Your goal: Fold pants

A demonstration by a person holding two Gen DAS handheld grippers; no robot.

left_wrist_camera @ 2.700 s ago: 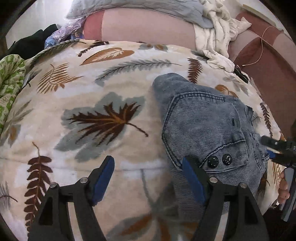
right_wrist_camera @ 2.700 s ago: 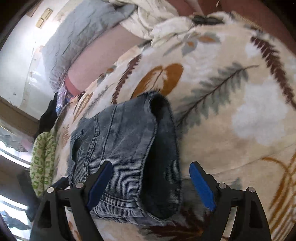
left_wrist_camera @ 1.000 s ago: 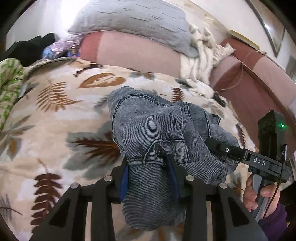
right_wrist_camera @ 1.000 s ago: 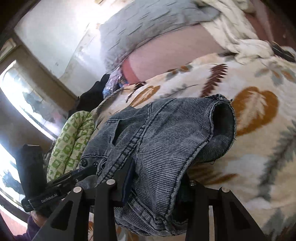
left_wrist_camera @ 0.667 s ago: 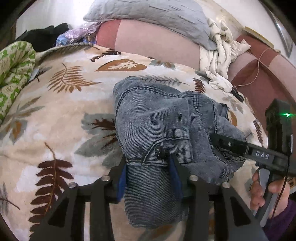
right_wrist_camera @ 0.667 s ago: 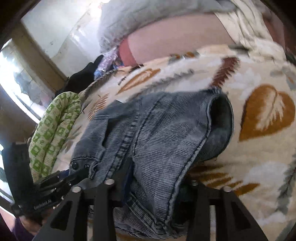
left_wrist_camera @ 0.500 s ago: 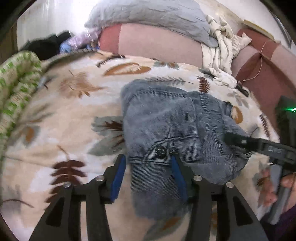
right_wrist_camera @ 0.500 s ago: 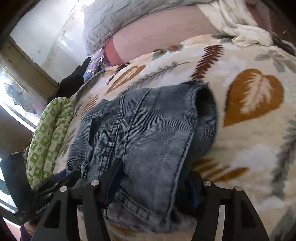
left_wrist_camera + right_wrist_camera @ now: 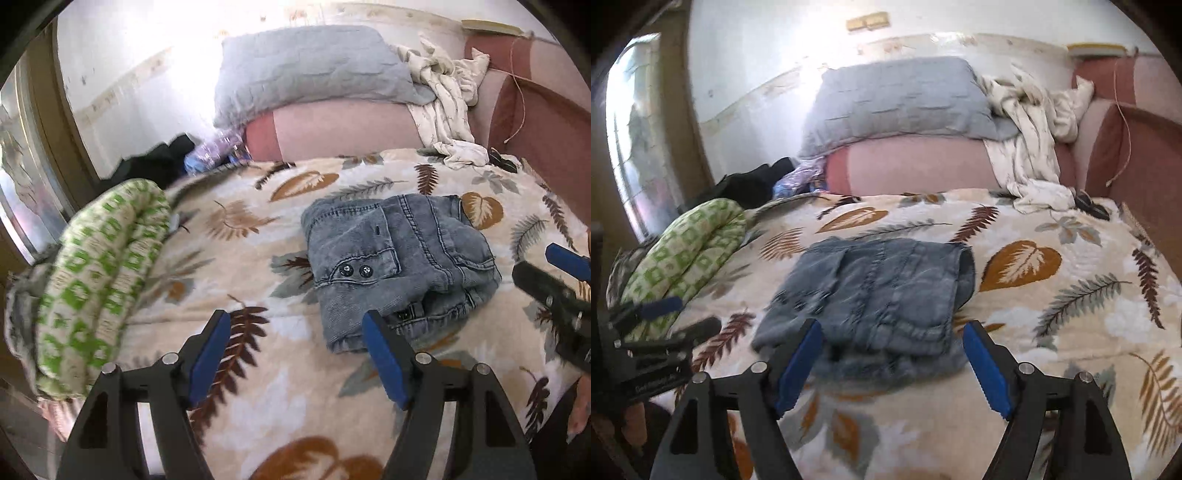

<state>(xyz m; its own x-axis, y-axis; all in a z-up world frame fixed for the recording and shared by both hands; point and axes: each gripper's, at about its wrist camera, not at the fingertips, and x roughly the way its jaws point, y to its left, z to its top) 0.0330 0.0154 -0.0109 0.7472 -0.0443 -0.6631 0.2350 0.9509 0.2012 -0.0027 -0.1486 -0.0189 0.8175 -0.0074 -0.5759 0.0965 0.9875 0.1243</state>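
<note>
Hovering my left gripper (image 9: 297, 350) and right gripper (image 9: 892, 363), both spread wide and holding nothing, near the folded jeans (image 9: 399, 258) on the blanket (image 9: 240, 258).

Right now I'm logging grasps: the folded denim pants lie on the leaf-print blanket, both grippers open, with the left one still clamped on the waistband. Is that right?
Not quite. The left gripper is open and holds nothing; the left wrist view shows it clear of the folded denim pants. The pants do lie on the leaf-print blanket, and the right gripper is open too.
</note>
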